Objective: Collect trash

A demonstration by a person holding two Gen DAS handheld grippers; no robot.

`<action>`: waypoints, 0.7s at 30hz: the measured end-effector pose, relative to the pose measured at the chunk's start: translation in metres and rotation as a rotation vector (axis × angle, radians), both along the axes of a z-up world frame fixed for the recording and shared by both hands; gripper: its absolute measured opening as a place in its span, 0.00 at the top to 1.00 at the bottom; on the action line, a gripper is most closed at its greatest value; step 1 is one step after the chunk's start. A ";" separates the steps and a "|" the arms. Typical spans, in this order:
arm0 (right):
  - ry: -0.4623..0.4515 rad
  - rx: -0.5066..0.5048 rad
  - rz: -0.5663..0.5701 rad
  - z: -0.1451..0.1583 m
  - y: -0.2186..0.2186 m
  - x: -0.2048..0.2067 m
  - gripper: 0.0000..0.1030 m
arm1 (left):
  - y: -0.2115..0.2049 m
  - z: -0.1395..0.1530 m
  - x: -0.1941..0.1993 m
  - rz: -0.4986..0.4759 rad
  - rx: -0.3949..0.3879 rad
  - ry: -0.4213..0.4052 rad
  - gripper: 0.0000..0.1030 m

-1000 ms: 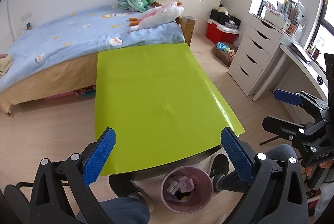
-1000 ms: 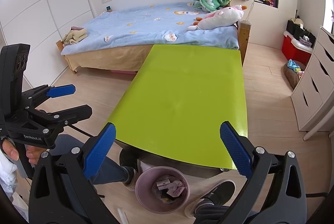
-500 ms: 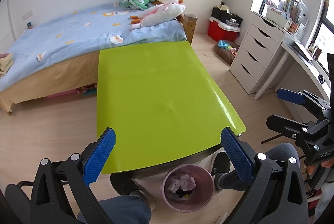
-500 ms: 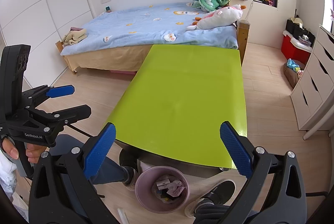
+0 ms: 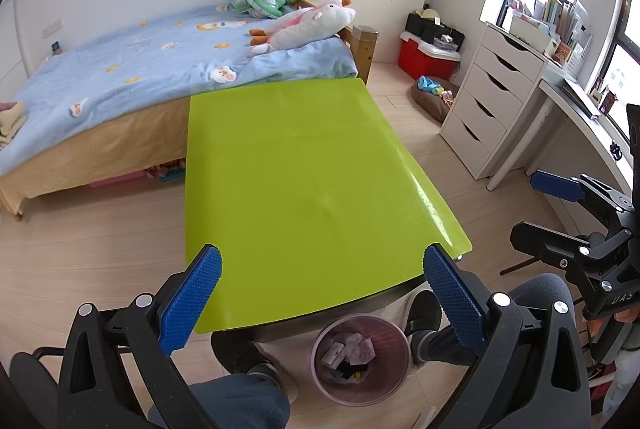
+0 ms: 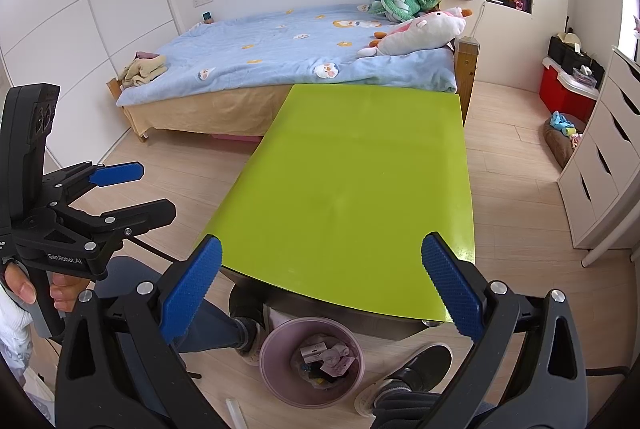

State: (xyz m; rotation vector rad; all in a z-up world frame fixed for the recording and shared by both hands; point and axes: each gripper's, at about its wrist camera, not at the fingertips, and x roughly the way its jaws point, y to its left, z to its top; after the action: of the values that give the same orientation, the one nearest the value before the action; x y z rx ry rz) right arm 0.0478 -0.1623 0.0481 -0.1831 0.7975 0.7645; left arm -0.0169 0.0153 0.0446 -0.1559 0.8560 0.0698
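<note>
A pink waste bin [image 5: 320, 375] stands on the floor under the near edge of the lime-green table [image 5: 304, 181] and holds several crumpled wrappers [image 5: 348, 347]. No trash shows on the tabletop. My left gripper [image 5: 320, 269] hovers open above the table's near edge with nothing between its blue pads. My right gripper [image 6: 320, 253] is open too, held over the same edge above the bin [image 6: 272, 369] and its wrappers [image 6: 324, 353]. Each gripper appears in the other's view: the right one [image 5: 532, 207] at the right, the left one [image 6: 154, 189] at the left, held by a hand.
A person's legs and shoes [image 6: 404, 373] flank the bin. A blue bed [image 5: 160, 69] with plush toys lies behind the table. White drawers [image 5: 488, 101], a desk and a red box [image 5: 424, 61] line the right wall. Wooden floor runs along both sides of the table.
The left wrist view has drifted slightly, so the table and bin sit a little further right. Both grippers stay open and the right view is unchanged.
</note>
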 end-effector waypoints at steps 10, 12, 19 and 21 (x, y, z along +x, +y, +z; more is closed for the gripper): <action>0.001 -0.001 0.000 -0.002 -0.001 -0.002 0.05 | -0.002 -0.002 -0.001 -0.004 0.002 0.001 0.06; 0.002 -0.001 0.000 -0.002 -0.001 -0.002 0.05 | -0.002 -0.002 -0.001 -0.003 0.001 0.001 0.06; 0.002 -0.001 0.000 -0.002 -0.001 -0.002 0.05 | -0.002 -0.002 -0.001 -0.003 0.001 0.001 0.06; 0.001 -0.001 0.001 -0.002 -0.001 -0.003 0.05 | -0.002 -0.002 -0.001 -0.004 0.001 0.001 0.06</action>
State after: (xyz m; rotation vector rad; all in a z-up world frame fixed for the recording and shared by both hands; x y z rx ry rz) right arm 0.0451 -0.1630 0.0460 -0.1839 0.7991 0.7651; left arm -0.0177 0.0132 0.0428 -0.1535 0.8573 0.0670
